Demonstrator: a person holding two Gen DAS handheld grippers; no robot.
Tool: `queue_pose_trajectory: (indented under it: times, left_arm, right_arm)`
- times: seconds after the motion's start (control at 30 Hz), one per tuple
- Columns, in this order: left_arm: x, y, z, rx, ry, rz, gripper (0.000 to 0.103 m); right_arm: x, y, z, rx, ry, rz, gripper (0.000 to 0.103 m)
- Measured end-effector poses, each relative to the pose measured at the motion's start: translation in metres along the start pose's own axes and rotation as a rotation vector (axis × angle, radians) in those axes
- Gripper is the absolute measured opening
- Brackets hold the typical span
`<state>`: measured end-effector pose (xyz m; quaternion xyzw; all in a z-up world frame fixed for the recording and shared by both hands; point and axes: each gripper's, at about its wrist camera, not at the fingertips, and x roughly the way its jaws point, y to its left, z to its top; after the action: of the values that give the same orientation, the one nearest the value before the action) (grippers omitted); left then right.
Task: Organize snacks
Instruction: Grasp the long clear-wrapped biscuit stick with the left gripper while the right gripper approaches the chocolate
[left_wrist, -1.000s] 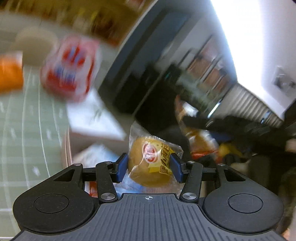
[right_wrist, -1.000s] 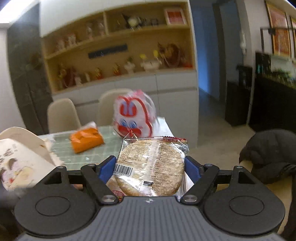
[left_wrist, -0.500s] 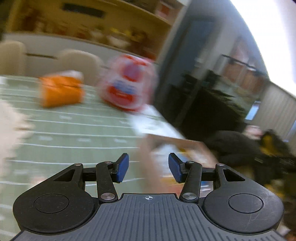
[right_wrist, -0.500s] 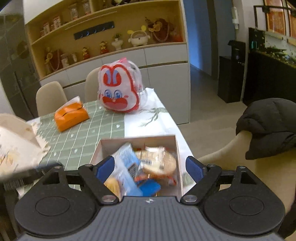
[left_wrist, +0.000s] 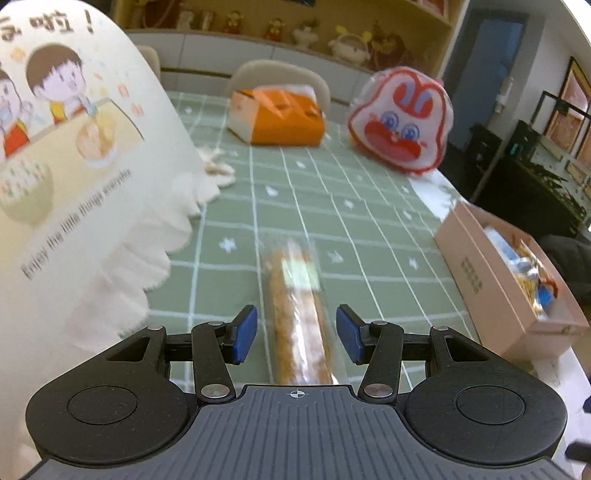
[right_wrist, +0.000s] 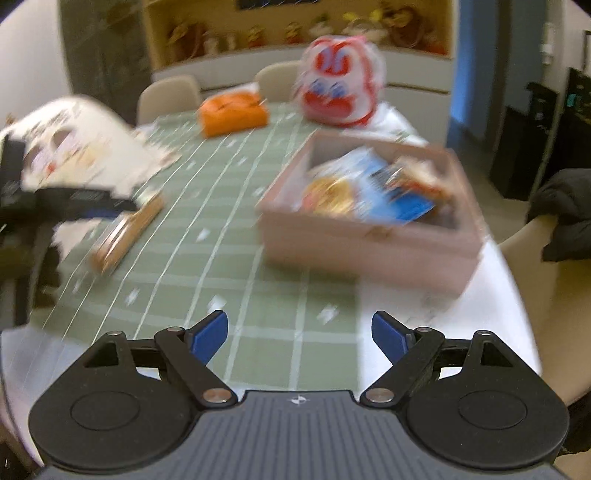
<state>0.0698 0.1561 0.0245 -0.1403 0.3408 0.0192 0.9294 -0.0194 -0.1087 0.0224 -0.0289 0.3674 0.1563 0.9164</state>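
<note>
Green checked cloth (left_wrist: 325, 206) covers the dining table, with white tabletop (right_wrist: 436, 306) bare along its near and right edges. On the cloth lies a long brown snack in a clear wrapper (left_wrist: 295, 314), stretched away from the left gripper (left_wrist: 295, 332), whose blue pads stand apart on either side of the near end of the packet without pressing on it; nothing is held. From the right wrist view the same wrapped snack (right_wrist: 125, 229) lies off to the left, with the dark shape of the left gripper (right_wrist: 74, 199) blurred just over its far end. To the right sits a pink cardboard box (right_wrist: 369, 243), open at the top and filled with blue, yellow and orange packets (right_wrist: 373, 188); it rests partly on the cloth and partly on the white surface. The right gripper (right_wrist: 299, 332) hangs over the table's near edge with its jaws spread wide and empty, the box ahead of it and to the right. A large white bag printed with cartoon children (left_wrist: 74, 155) stands at the left of the table. Farther back are an orange tissue box (left_wrist: 280, 118) and a red-and-white rabbit-face bag (left_wrist: 402, 122), then beige chairs and a shelf of figurines.
</note>
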Motion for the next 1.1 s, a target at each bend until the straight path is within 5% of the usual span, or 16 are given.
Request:
queue_pose_trajectory:
  times: [0.17, 0.5, 0.8, 1.0, 1.1]
  left_arm:
    - [-0.007, -0.008, -0.017, 0.013, -0.015, -0.037, 0.039]
    - [-0.045, -0.046, -0.074, 0.082, 0.033, -0.213, 0.038]
    - [-0.059, -0.051, -0.103, 0.039, -0.018, -0.248, 0.038]
    - [-0.062, -0.053, -0.107, 0.041, -0.033, -0.259, 0.038]
    - [-0.062, -0.051, -0.108, 0.022, -0.035, -0.266, 0.038]
  right_arm:
    - [-0.004, 0.012, -0.021, -0.033, 0.045, 0.029, 0.086]
    - [0.003, 0.039, -0.050, -0.096, 0.094, 0.135, 0.086]
    - [-0.012, 0.044, -0.072, -0.177, -0.018, 0.016, 0.088]
    - [-0.016, 0.025, -0.077, -0.128, -0.079, -0.199, 0.088]
    - [-0.018, 0.014, -0.075, -0.042, -0.078, -0.160, 0.088]
